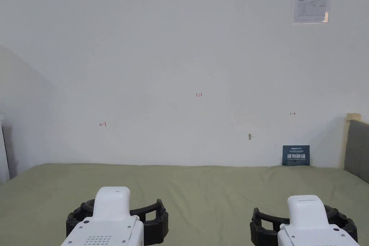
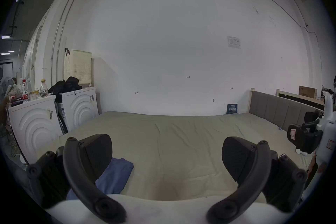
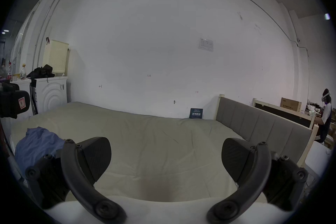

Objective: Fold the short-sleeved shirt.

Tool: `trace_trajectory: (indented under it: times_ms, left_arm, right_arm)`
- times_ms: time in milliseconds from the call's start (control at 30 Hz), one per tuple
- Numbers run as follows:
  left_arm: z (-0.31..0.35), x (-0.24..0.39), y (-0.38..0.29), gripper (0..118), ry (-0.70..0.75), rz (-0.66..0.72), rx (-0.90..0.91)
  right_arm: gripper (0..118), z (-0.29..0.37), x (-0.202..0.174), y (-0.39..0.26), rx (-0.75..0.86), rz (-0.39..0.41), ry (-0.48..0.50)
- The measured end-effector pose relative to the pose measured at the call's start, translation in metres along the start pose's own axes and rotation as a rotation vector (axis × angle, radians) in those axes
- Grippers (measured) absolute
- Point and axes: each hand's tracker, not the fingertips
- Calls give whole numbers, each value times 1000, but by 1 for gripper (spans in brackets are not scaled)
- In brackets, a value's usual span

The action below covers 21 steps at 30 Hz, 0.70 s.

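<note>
While the blue shirt point(image 3: 36, 148) lies crumpled at the bed's point(image 2: 181, 137) left edge, both grippers, left point(image 2: 166, 157) and right point(image 3: 166, 157), hover gaping and empty, seemingly poised before reaching for it

Olive-sheeted bed point(image 2: 181, 137), blue shirt point(image 2: 116, 177) apparently folded on it

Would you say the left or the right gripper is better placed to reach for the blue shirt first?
Probably the left gripper: the blue shirt lies right beside its open jaws, while it sits off to the far left of the open right gripper.
</note>
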Motion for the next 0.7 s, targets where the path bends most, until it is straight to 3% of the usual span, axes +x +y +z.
trace_trajectory:
  times_ms: [133, 167, 233, 267, 300, 333, 367, 400, 700]
  left_arm:
    - [0, 0, 0, 118, 5, -4, -1]
    - [1, 0, 0, 118, 10, -5, 1]
    - [3, 1, -1, 106, 14, -11, -12]
    - [3, 1, -1, 99, 7, -12, -16]
    - [4, 1, -3, 99, -10, -32, -28]
    - [3, 4, -4, 50, -1, -53, -29]
    - [1, 6, -6, 9, 25, -79, -26]
    - [1, 8, -9, 4, 37, -88, -15]
    - [1, 11, -11, 0, -19, -59, -55]
  right_arm:
    - [110, -1, -1, 0, -7, -2, -1]
    - [97, 0, -1, 1, -14, -10, 4]
    - [22, 2, 0, 1, -13, -38, 16]
    - [22, 2, 0, 1, -16, -46, 13]
    - [11, 0, 0, 0, -27, -44, -5]
    - [3, -1, 0, -1, -20, -34, -23]
    - [3, 0, 0, -2, -18, -38, -20]
    - [1, 0, 1, -2, -32, -34, -18]
    - [0, 4, -1, -10, -55, -19, -23]
